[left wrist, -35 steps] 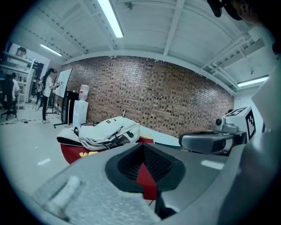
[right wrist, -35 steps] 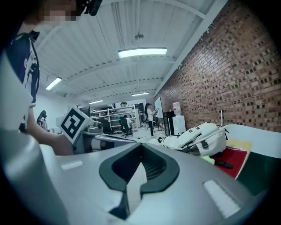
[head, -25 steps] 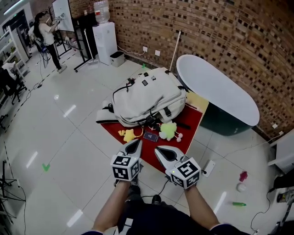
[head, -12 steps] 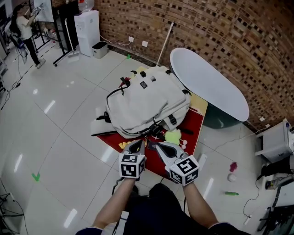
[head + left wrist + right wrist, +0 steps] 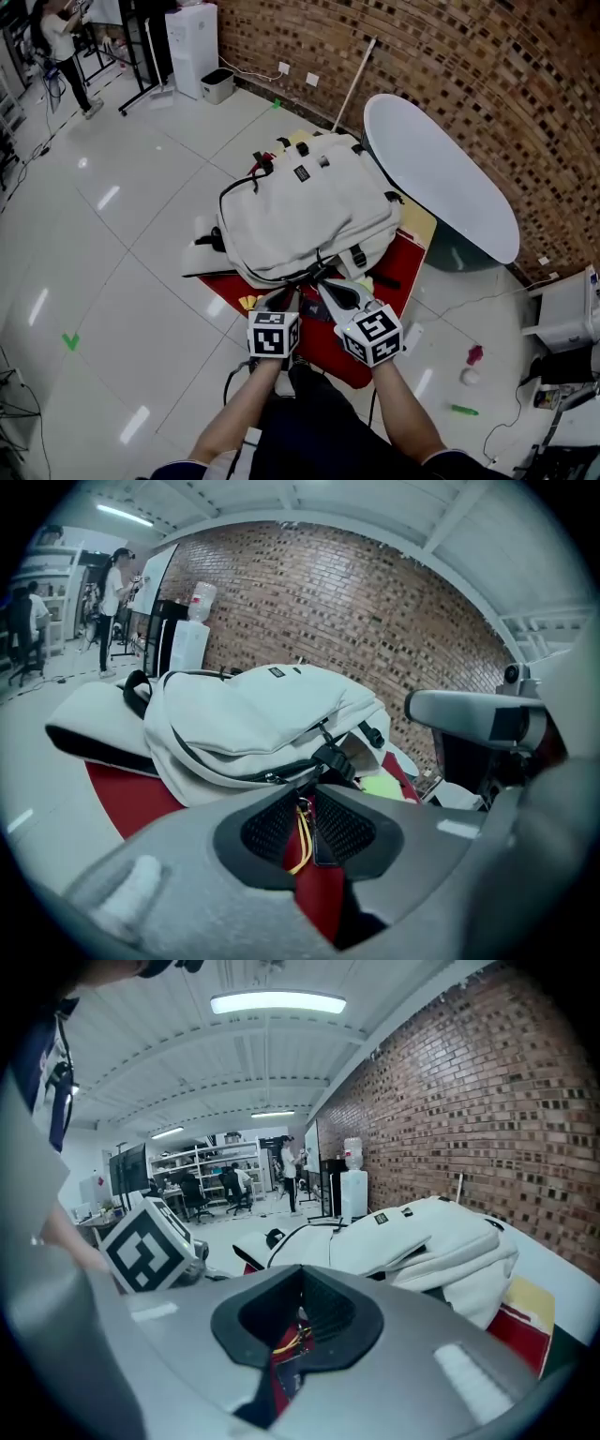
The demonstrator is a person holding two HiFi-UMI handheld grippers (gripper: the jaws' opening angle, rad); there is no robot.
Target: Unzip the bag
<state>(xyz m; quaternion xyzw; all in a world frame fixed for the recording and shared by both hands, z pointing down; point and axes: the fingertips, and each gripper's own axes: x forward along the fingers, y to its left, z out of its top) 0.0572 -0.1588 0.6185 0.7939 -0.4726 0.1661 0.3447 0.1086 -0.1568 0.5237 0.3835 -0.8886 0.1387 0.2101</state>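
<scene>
Bag (image 5: pixel 300 211) lying just ahead of both pairs of jaws

Head view: left gripper (image 5: pixel 284 298) and right gripper (image 5: pixel 328 289) sit side by side, and the bag rests on a red mat (image 5: pixel 323 345) just beyond their jaws. Left gripper view: the jaws are opening, the gap still narrow; a yellow cord (image 5: pixel 302 841) shows in it. Right gripper view: the jaws are closed together, with the bag ahead and to their right.

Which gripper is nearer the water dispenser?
Left. The left gripper, jaws opening, yellow cord seen between them, is on the water dispenser side; the right gripper is beside it, farther off.
</scene>
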